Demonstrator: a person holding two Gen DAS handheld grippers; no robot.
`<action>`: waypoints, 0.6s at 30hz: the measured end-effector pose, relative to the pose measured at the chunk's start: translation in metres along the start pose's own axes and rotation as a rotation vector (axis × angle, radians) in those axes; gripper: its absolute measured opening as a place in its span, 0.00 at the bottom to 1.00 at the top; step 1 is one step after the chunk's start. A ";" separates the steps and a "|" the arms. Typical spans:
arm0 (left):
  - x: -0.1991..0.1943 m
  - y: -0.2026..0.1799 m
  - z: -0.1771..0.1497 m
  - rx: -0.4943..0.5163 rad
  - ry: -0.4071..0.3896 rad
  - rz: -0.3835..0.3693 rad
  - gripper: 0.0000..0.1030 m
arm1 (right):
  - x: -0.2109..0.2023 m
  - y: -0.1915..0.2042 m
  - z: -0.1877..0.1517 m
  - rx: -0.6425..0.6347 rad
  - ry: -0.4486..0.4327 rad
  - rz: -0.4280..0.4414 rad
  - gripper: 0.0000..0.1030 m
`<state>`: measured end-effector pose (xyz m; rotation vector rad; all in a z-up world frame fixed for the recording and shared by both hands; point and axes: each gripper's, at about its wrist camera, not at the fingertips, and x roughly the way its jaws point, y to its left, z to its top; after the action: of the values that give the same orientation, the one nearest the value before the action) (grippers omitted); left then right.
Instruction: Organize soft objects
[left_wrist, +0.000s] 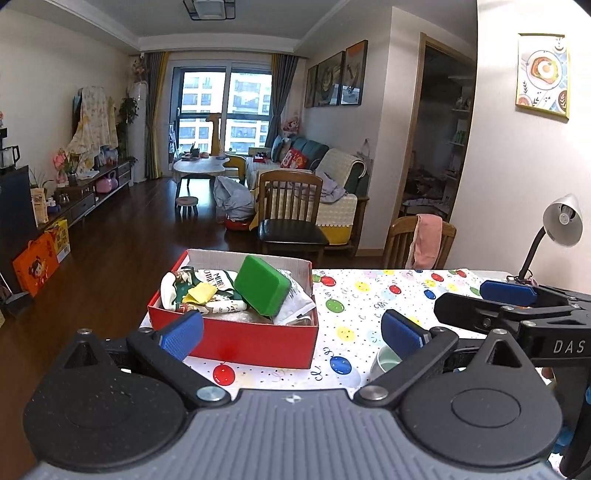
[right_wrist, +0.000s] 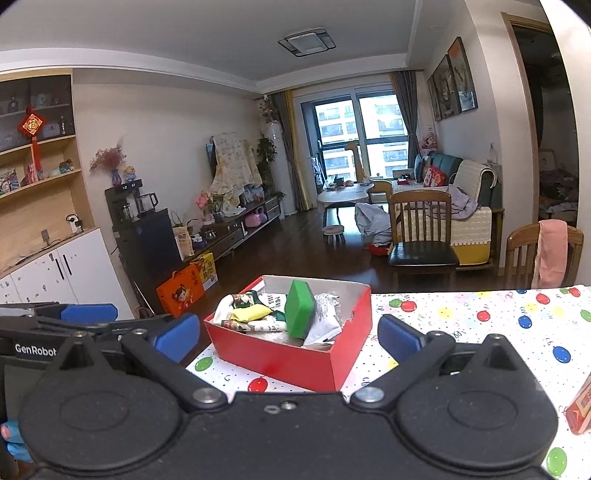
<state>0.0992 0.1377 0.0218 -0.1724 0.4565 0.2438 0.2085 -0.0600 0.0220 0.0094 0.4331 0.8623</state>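
Both claws were held back from the red box, wide open and empty, which suggested that nothing was being carried and that the soft things had already been gathered. The left claw was spread so far that the box front was seen between its pads; the right claw was spread likewise, with the box just ahead of it and slightly to its left.

The box sat near the table edge, ahead of both claws. A green sponge was propped on edge inside it, leaning against a white packet, probably because the box was already full beneath. A yellow cloth lay on printed fabric at the side of the box that was to the left of each claw.

In the left view, a pale cup was shown just behind the right-hand pad, and a lamp far to the right; neither was seen in the right view. The right claw's fingers were also caught there from the side, parted.

In the right view, a red carton was shown at the far right edge, and the left claw's blue pads off to the left. Whether any soft thing remained on the table could not be told.
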 end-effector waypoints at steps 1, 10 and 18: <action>0.000 0.000 0.000 -0.004 0.000 -0.005 1.00 | 0.000 0.000 -0.001 0.001 0.000 0.000 1.00; 0.001 -0.002 0.001 -0.013 -0.002 -0.005 1.00 | -0.002 -0.002 -0.004 -0.002 0.002 -0.010 1.00; 0.004 0.002 0.002 -0.023 0.007 -0.002 1.00 | -0.002 -0.005 -0.004 0.001 0.006 -0.019 1.00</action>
<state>0.1030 0.1410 0.0209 -0.1961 0.4605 0.2463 0.2097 -0.0654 0.0178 0.0037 0.4385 0.8438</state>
